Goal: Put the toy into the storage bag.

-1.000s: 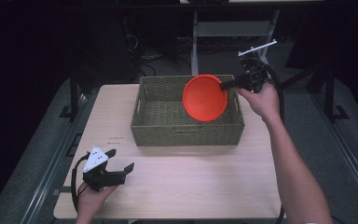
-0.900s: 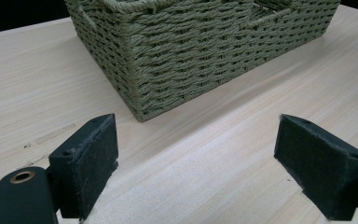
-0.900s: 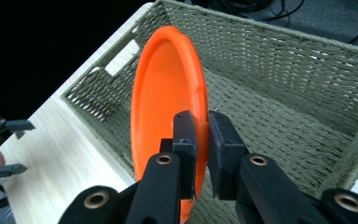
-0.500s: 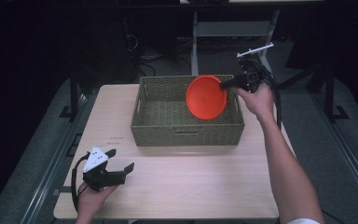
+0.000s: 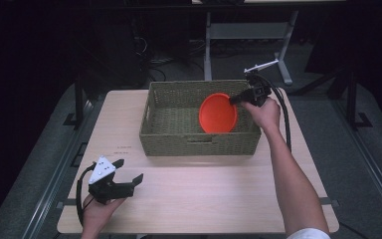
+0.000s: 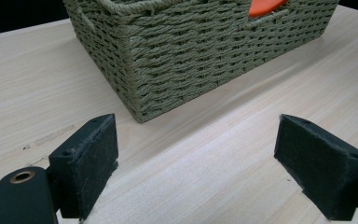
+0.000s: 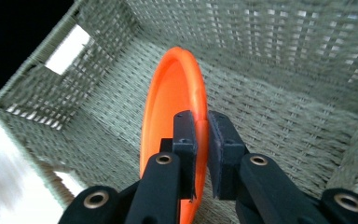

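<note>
Plate (image 5: 218,113) is the thing being handled, an orange one, and it's sitting down inside the basket (image 5: 199,142) at the right end, held on edge rather than flat.

Going left to right: the left gripper (image 5: 129,174) is resting low on the table (image 5: 204,199) near the front left corner, well apart from the basket. Its jaws are standing wide apart with nothing between them, just bare wood showing in the left gripper view, with the basket's corner (image 6: 135,93) a bit ahead. My read is it's simply parked there to keep out of the way while the other hand is working.

Middle of the table, the basket is lying open-topped, and I can't see anything in it besides the plate.

Over on the right, the right gripper (image 5: 235,98) is reaching over the basket's right end, pointing down and in. In the right gripper view its jaws are pinched together on the plate's rim (image 7: 198,121), one pad on each face. Gripping the rim like that is probably why the plate is hanging upright: a thin edge is the one part that narrow jaws can bite. Whether its bottom edge is touching the basket floor, I can't tell. Looks like it's being set down inside.
</note>
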Demonstrator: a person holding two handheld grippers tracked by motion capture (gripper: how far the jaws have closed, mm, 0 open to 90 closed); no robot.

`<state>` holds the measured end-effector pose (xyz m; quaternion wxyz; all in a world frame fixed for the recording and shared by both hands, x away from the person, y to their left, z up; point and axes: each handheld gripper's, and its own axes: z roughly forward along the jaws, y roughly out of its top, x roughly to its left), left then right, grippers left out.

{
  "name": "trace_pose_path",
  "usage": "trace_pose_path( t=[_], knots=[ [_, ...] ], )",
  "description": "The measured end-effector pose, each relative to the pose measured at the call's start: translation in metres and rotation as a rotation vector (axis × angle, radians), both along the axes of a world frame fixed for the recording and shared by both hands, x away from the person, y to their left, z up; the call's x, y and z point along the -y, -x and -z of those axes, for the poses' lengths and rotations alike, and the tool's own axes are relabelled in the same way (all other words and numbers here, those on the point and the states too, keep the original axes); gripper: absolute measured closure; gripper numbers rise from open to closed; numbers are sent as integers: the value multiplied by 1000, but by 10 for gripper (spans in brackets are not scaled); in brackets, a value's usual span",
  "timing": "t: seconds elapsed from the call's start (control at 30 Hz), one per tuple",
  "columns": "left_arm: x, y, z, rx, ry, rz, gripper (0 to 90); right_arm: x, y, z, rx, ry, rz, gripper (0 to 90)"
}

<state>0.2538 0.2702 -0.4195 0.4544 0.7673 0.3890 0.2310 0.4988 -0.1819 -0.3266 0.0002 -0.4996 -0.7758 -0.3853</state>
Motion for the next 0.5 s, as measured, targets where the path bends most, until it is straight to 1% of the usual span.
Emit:
trace_pose_path(
  t=[0.07,0.1,0.13,0.17,0.27,0.33,0.37,0.4,0.5],
  knots=[
    [0,0,0,3,5,-1,130,-4,-2,11,-29,18,6,820],
    [0,0,0,3,5,-1,130,-4,-2,11,-29,18,6,820],
    [0,0,0,3,5,-1,130,-5,-3,16,-37,20,10,820],
    [0,0,0,3,5,0,130,-5,-3,16,-37,20,10,820],
    [0,0,0,3,5,-1,130,-5,-5,23,-50,24,15,820],
    [0,0,0,3,4,-2,130,-7,-6,29,-64,52,19,820],
    [0,0,0,3,4,-2,130,-7,-6,29,-64,52,19,820],
    [0,0,0,1,4,-3,130,-9,-6,32,-73,92,25,820],
    [0,0,0,2,4,-1,130,-8,-7,34,-75,87,37,820]
  ],
)
